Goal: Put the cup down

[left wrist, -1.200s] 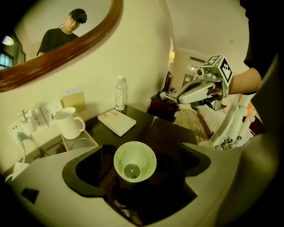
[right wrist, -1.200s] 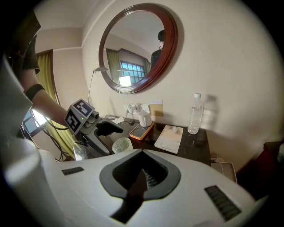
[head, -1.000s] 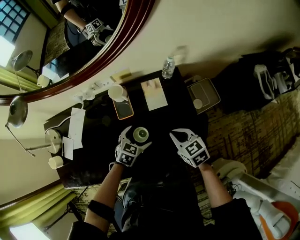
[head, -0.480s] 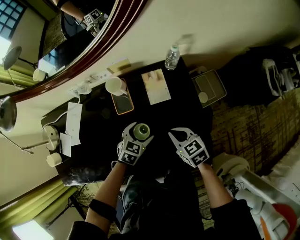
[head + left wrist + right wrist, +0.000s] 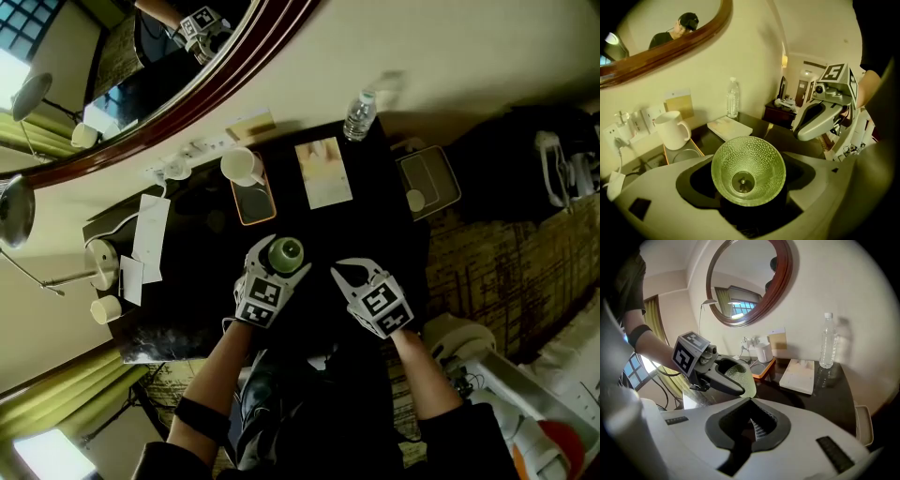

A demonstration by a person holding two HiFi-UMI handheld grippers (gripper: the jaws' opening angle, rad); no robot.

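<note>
Green, dimpled and flaring wide at the rim, the glass cup (image 5: 748,171) sits between the jaws of the left hand-held gripper (image 5: 277,262), over the near middle of the dark glossy tabletop (image 5: 375,244). Those jaws have just been closing with the cup between them, and they now appear to press on its sides, so I take it as gripped. The cup stands roughly upright, its long axis close to vertical and its mouth facing up; the left gripper view looks straight down into the bowl. The hand-held gripper reaches it from the person's side, slanting downward, so the bare tabletop lies below and just beyond the cup. Whether its base already touches that surface I cannot tell, since the right gripper view hides its foot. The right hand-held gripper (image 5: 345,270) hangs just beside it with its jaws fully together and nothing in them. Farther back stand a white mug (image 5: 240,167), a pale booklet (image 5: 323,173) and a clear plastic water bottle (image 5: 359,114).
</note>
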